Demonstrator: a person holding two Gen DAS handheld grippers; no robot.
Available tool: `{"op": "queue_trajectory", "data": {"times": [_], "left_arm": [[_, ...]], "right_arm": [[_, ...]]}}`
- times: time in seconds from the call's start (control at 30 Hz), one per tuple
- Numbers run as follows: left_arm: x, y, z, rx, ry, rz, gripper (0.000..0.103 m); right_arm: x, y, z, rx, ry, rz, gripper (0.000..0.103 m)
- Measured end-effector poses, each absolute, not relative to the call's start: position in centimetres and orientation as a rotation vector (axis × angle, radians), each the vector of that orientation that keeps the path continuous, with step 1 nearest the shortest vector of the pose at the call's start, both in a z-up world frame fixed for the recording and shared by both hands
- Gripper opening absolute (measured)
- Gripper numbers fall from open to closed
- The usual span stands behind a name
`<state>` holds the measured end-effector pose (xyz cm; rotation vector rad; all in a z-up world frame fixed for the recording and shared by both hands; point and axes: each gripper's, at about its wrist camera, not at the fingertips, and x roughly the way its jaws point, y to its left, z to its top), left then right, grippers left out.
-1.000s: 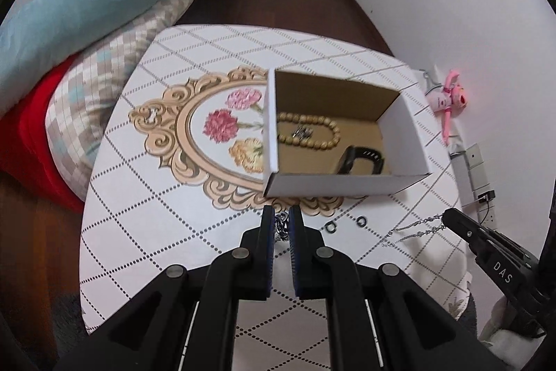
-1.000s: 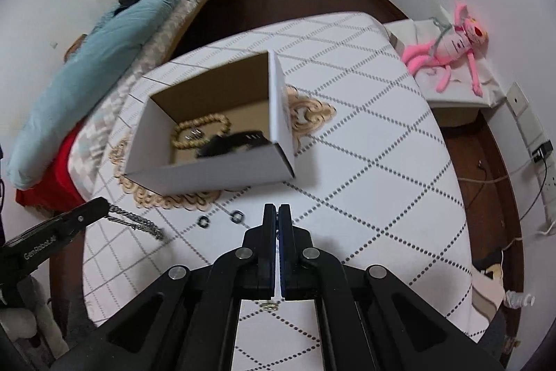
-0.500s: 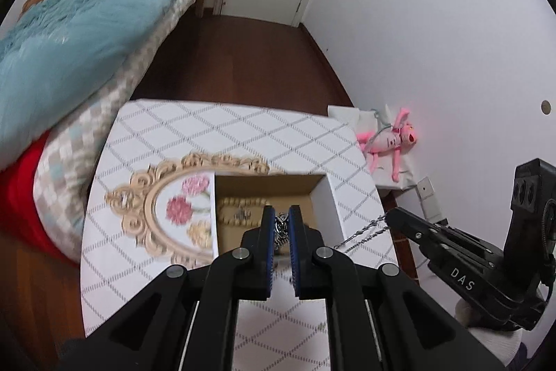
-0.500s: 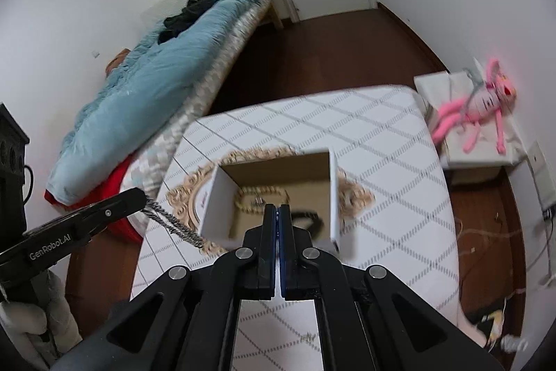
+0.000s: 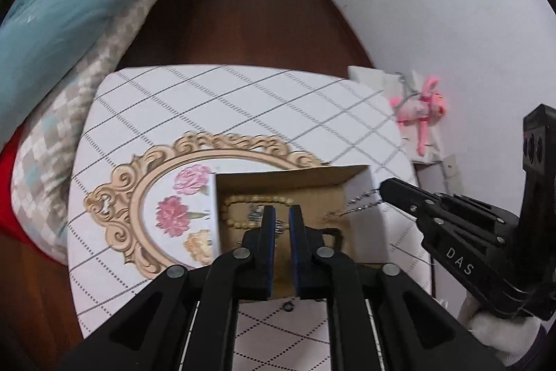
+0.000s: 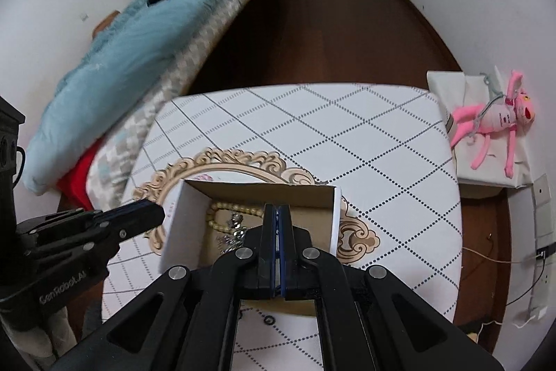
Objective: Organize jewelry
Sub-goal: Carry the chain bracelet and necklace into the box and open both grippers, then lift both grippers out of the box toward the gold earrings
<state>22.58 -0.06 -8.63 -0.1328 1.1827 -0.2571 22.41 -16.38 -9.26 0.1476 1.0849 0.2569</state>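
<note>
Left tool (image 5: pixel 282 221) slightly parted, with a small gap between the pads and a bit of silver chain (image 5: pixel 361 202) seen in that gap – whether gripped, cannot tell. Right tool (image 6: pixel 277 221) pressed shut on the other end of the chain, which stretches from its tip down into the cardboard box (image 6: pixel 335 218). Just beyond both tools, inside the box on the tabletop (image 6: pixel 347 134) – a wooden bead bracelet (image 6: pixel 222 209) and a black band (image 5: pixel 333 233); below the tools, small black rings (image 6: pixel 268 320) outside the box.
</note>
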Motion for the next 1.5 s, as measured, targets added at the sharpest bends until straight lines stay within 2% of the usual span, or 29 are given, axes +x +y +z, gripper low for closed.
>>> {"op": "queue_trajectory", "data": {"times": [0.13,0.17,0.2,0.23,0.27,0.33,0.37,0.4,0.43,0.47,0.5,0.53,0.57,0.6,0.67,0.7,0.77,1.07,1.5], "left_arm": [[23.1,0.6,-9.8,-0.108,1.214,-0.158,0.014],[23.2,0.8,-10.1,-0.111,1.216,-0.146,0.025],[23.2,1.1,-10.4,-0.115,1.217,-0.129,0.043],[23.1,1.4,-10.5,-0.113,1.21,-0.115,0.052],[22.9,1.6,-10.7,-0.102,1.198,-0.091,0.066],[22.8,1.8,-10.9,-0.096,1.187,-0.078,0.069],[22.6,2.0,-11.1,-0.086,1.185,-0.063,0.07],[22.7,2.0,-11.3,-0.08,1.185,-0.054,0.072],[22.6,2.0,-11.4,-0.078,1.185,-0.047,0.073],[22.5,2.1,-11.6,-0.075,1.182,-0.041,0.077],[22.3,2.1,-11.8,-0.067,1.181,-0.033,0.089],[22.1,2.0,-12.0,-0.058,1.178,-0.024,0.094],[21.8,1.9,-12.2,-0.043,1.172,-0.015,0.101],[21.6,1.8,-12.3,-0.035,1.168,-0.01,0.101],[21.1,1.7,-12.6,-0.02,1.161,-0.002,0.103],[20.8,1.7,-12.7,-0.013,1.156,0.0,0.103],[20.3,1.5,-12.8,0.011,1.136,0.011,0.103],[18.9,1.5,-12.0,0.017,1.11,0.017,0.103],[14.5,2.4,-6.9,-0.013,1.042,0.028,0.103]], "right_arm": [[24.1,-16.0,-11.5,0.133,1.164,0.258,0.002],[24.5,-16.0,-12.1,0.132,1.189,0.253,0.002],[24.8,-15.9,-12.7,0.128,1.216,0.25,0.002],[25.1,-15.9,-13.3,0.129,1.241,0.246,0.002],[25.1,-16.0,-13.6,0.127,1.252,0.24,0.003],[24.9,-16.1,-14.0,0.113,1.257,0.225,0.007],[24.8,-16.2,-14.1,0.103,1.257,0.218,0.013],[24.6,-16.3,-14.2,0.088,1.257,0.202,0.025],[24.4,-16.5,-14.0,0.076,1.253,0.19,0.03],[24.2,-16.6,-14.0,0.073,1.247,0.189,0.033],[24.1,-16.7,-13.8,0.067,1.244,0.184,0.043],[23.8,-16.7,-13.6,0.045,1.24,0.157,0.052],[23.5,-16.7,-13.5,0.028,1.231,0.138,0.065],[23.2,-16.7,-13.3,0.024,1.219,0.133,0.07],[22.5,-16.7,-13.0,-0.013,1.206,0.096,0.074],[22.1,-16.6,-12.9,-0.043,1.191,0.073,0.084],[21.6,-16.7,-12.9,-0.088,1.18,0.029,0.094],[19.2,-16.8,-14.2,-0.095,1.198,0.003,0.099],[14.7,-16.9,-7.8,-0.011,1.058,0.02,0.099]]}}
